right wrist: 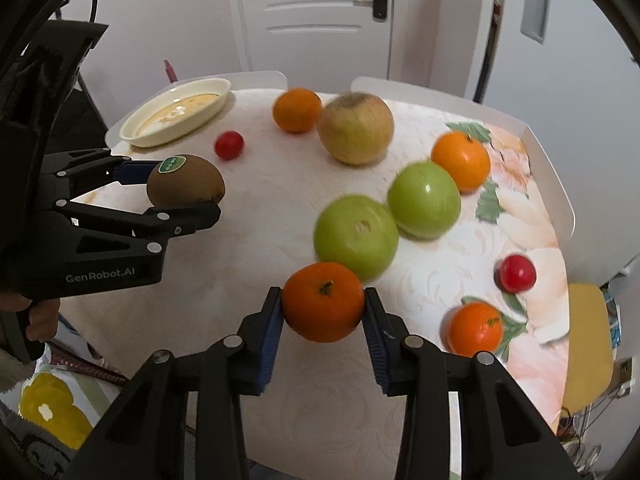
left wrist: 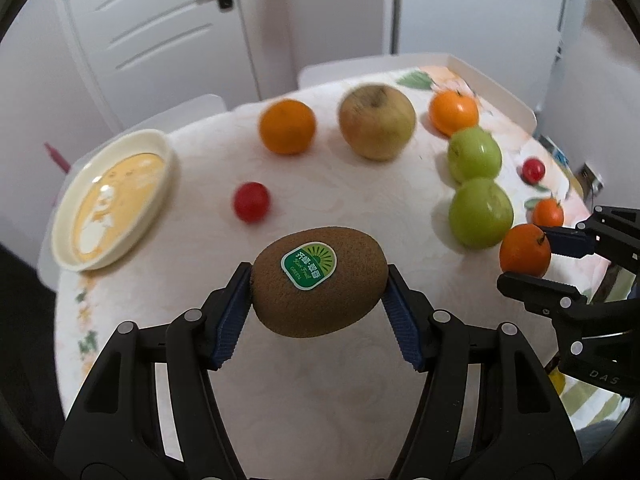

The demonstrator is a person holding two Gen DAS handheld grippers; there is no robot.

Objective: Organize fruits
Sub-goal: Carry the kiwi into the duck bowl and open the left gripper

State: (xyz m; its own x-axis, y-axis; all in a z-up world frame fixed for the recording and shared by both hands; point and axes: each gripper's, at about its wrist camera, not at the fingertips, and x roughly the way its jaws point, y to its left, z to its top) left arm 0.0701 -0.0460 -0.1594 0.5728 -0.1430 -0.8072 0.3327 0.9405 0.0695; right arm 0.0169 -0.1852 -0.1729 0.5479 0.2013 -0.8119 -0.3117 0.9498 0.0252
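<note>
My left gripper (left wrist: 319, 284) is shut on a brown kiwi (left wrist: 319, 282) with a green sticker and holds it above the table; it also shows in the right wrist view (right wrist: 185, 180). My right gripper (right wrist: 323, 303) is shut on a small tangerine (right wrist: 323, 301), also seen in the left wrist view (left wrist: 525, 249). On the table lie two green apples (right wrist: 356, 236) (right wrist: 424, 199), a yellow apple (right wrist: 356, 129), oranges (right wrist: 297, 109) (right wrist: 461, 161), another tangerine (right wrist: 476, 329) and two red tomatoes (right wrist: 229, 145) (right wrist: 517, 273).
A cream oval dish (left wrist: 116, 198) sits at the far left edge of the round table (left wrist: 320, 380); it also shows in the right wrist view (right wrist: 176, 113). White chair backs (right wrist: 548, 184) ring the table. A door stands behind.
</note>
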